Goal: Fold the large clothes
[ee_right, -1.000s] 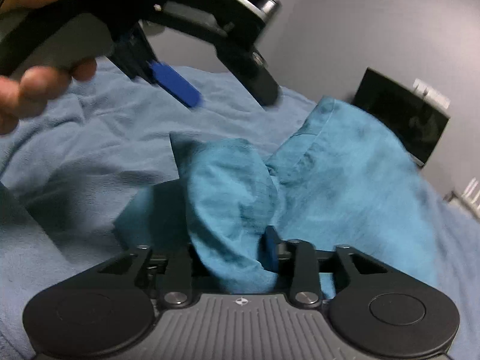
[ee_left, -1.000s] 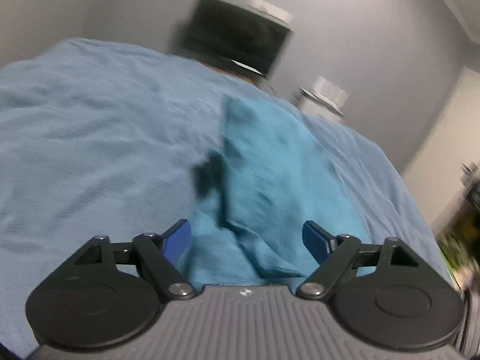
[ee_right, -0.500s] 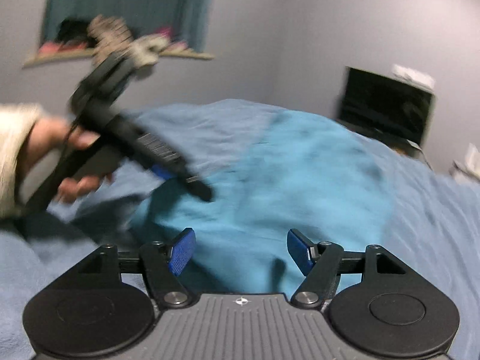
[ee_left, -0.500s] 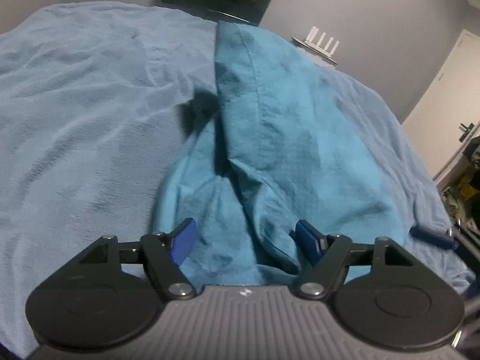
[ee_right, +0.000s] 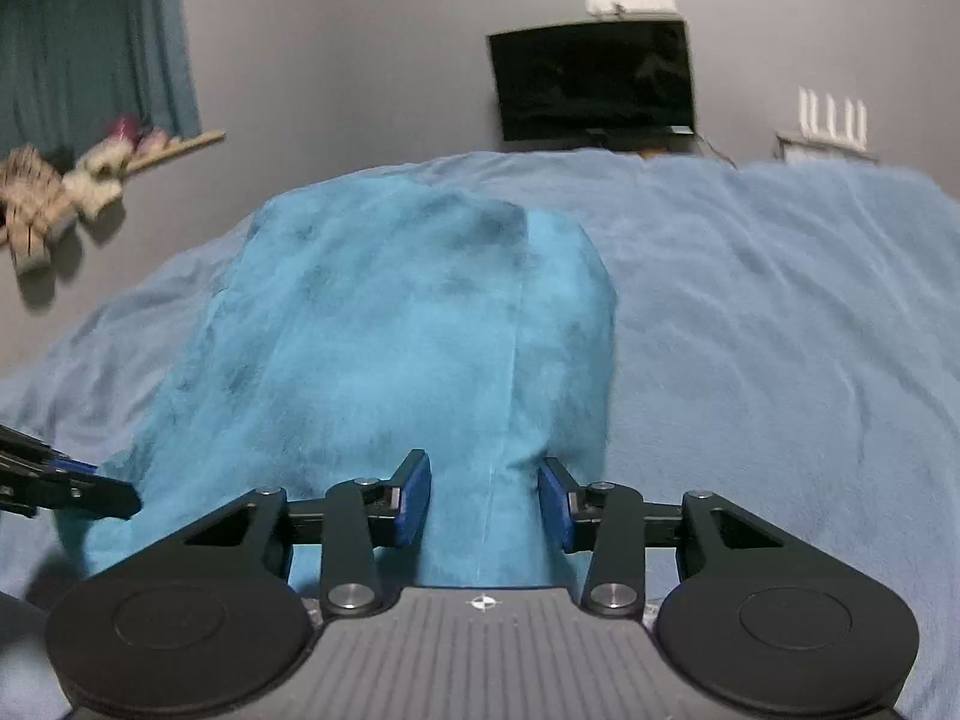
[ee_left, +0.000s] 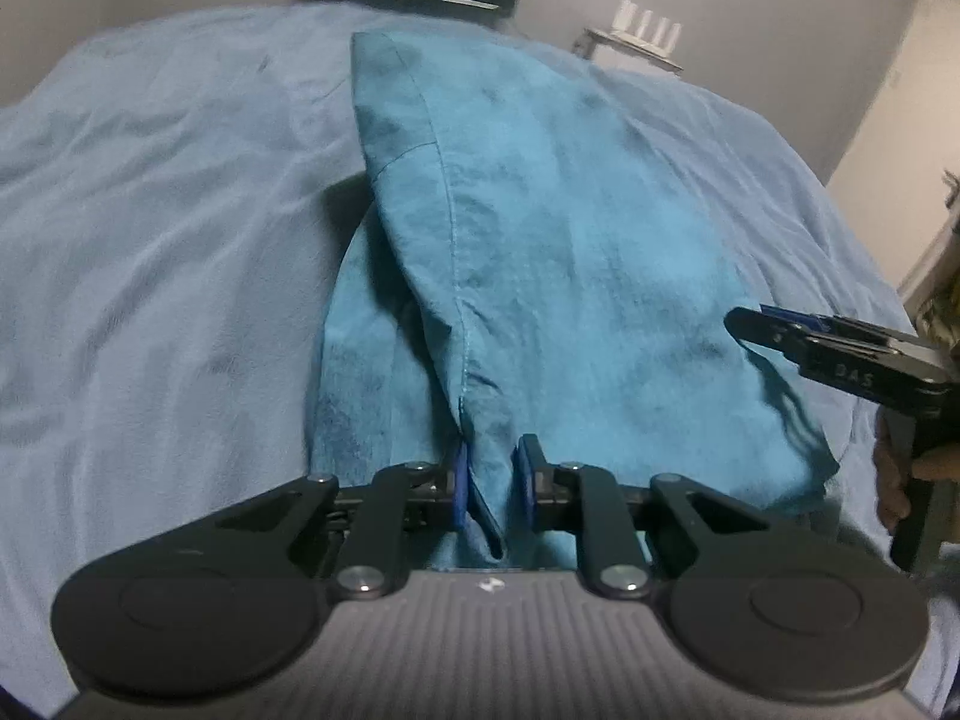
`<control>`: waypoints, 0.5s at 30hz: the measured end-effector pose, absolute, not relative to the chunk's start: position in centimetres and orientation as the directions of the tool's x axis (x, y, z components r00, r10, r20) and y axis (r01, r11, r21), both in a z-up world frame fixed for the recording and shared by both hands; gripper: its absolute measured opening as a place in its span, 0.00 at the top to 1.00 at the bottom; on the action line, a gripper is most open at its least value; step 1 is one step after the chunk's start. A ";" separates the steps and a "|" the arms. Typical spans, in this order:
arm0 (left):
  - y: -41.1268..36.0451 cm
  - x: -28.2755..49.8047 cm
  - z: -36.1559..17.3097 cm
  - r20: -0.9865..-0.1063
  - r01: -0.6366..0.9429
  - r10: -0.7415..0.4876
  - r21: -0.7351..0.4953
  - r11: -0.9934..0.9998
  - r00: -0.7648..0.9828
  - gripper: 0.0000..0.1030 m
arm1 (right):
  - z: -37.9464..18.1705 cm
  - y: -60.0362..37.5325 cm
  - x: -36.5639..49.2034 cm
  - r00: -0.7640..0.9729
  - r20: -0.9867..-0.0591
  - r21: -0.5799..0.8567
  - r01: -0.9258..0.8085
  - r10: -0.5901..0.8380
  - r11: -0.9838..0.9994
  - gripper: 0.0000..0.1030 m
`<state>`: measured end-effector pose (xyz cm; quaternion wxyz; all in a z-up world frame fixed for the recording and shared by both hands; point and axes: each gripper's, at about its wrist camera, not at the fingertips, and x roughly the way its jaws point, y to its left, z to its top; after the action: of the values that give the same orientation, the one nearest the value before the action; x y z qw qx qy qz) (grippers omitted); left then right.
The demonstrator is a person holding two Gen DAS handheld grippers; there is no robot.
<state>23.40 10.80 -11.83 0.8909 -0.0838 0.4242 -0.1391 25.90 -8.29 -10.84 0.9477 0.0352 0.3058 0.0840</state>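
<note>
A teal garment (ee_left: 570, 252) lies partly folded on a light blue blanket (ee_left: 150, 240) covering the bed. My left gripper (ee_left: 489, 480) is shut on a seamed fold at the garment's near edge. My right gripper (ee_right: 485, 501) is partly open, with the garment (ee_right: 390, 330) lying between its blue pads but not pinched. The right gripper also shows at the right edge of the left wrist view (ee_left: 840, 354), at the garment's right side. The left gripper's tip shows at the left edge of the right wrist view (ee_right: 66, 480).
A dark TV screen (ee_right: 591, 81) stands beyond the bed's far edge, with a white router (ee_right: 831, 120) on a shelf to its right. A window ledge with stuffed toys (ee_right: 54, 192) is at the left. The blanket (ee_right: 780, 312) spreads wide around the garment.
My left gripper has closed on the garment's near fold. My right gripper, after letting go of the cloth, has swung over to the garment's right side and narrowed around it.
</note>
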 end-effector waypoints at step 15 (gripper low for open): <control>13.6 25.3 -13.1 -0.720 0.182 -0.439 -0.410 0.894 0.537 0.86 | -9.5 0.0 40.0 0.812 -0.581 -0.091 -0.140 0.062 0.986 0.58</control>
<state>25.27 13.59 -13.08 0.8648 -0.1441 0.4461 -0.1798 39.97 -0.04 -9.51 0.9496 -0.0648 0.3022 0.0532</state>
